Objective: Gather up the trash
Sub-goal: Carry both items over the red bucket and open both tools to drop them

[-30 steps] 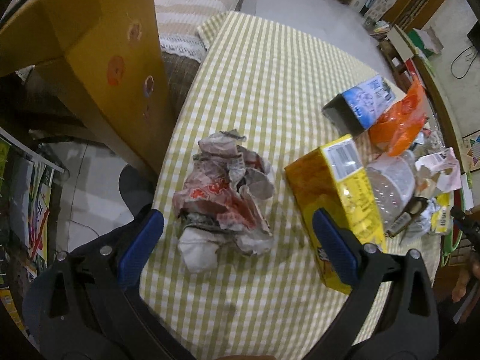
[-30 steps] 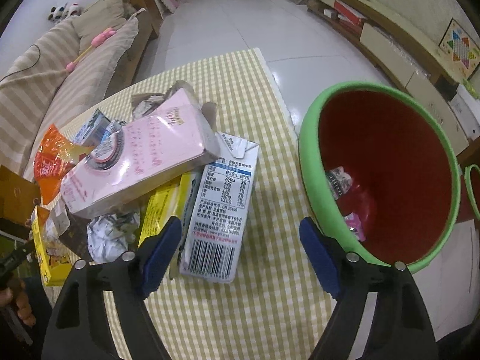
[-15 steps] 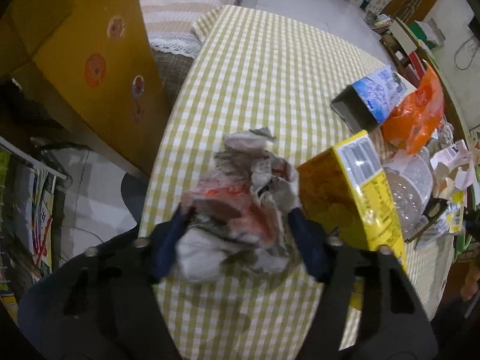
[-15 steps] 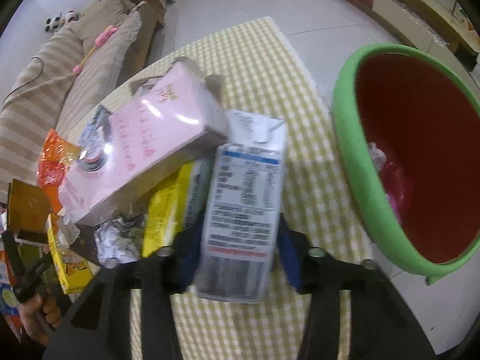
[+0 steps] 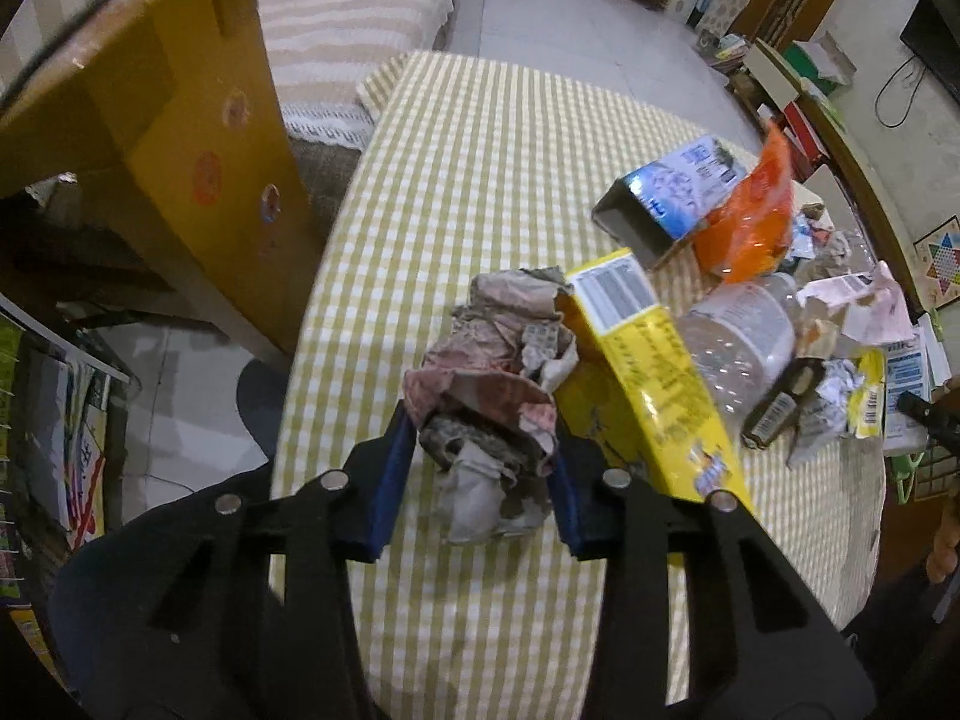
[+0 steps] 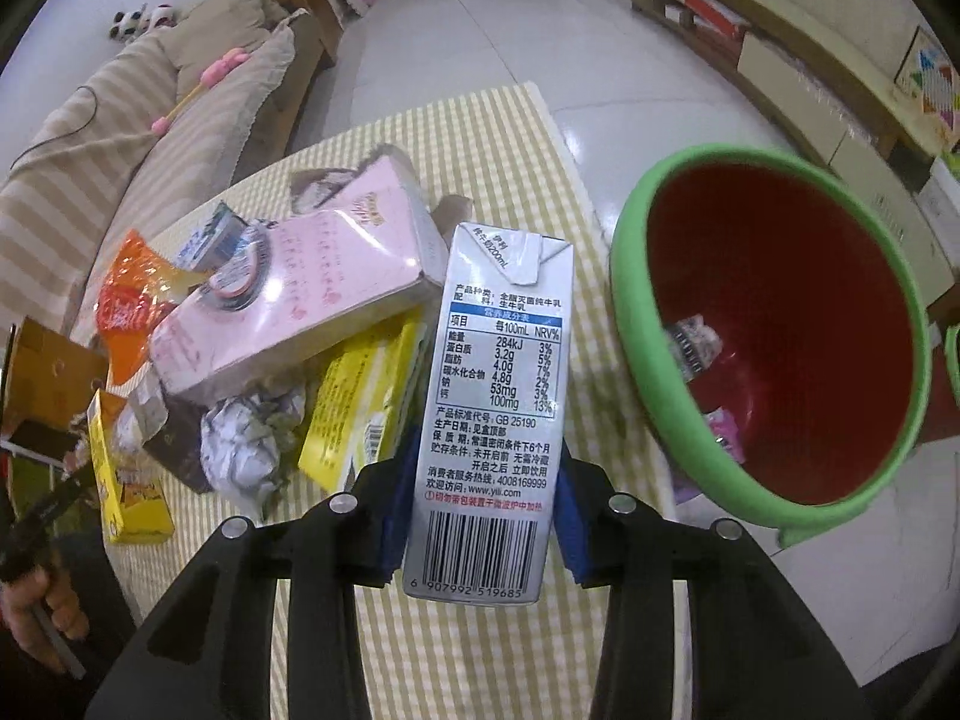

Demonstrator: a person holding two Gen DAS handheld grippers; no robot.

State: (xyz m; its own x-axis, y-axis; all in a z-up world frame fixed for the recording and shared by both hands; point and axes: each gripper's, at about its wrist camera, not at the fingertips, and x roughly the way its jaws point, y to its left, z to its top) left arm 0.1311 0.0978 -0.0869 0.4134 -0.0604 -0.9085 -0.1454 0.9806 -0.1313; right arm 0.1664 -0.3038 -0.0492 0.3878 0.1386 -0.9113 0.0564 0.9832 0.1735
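Left gripper (image 5: 480,468) clamped on crumpled paper wad (image 5: 489,396), yellow box (image 5: 645,378) touching its right side, over checked tablecloth (image 5: 480,180) | Right gripper (image 6: 477,504) closed around white milk carton (image 6: 489,396), pink carton (image 6: 300,294) ahead-left, green-rimmed red bin (image 6: 648,360) just right, some scraps inside

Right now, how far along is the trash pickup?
Done: a few scraps already lie in the green-rimmed bin.

In hand: the left tool is shut on the crumpled paper wad; the right tool is shut on the milk carton.

Left on the checked table: yellow box, clear bottle, orange wrapper, pink box and smaller scraps.
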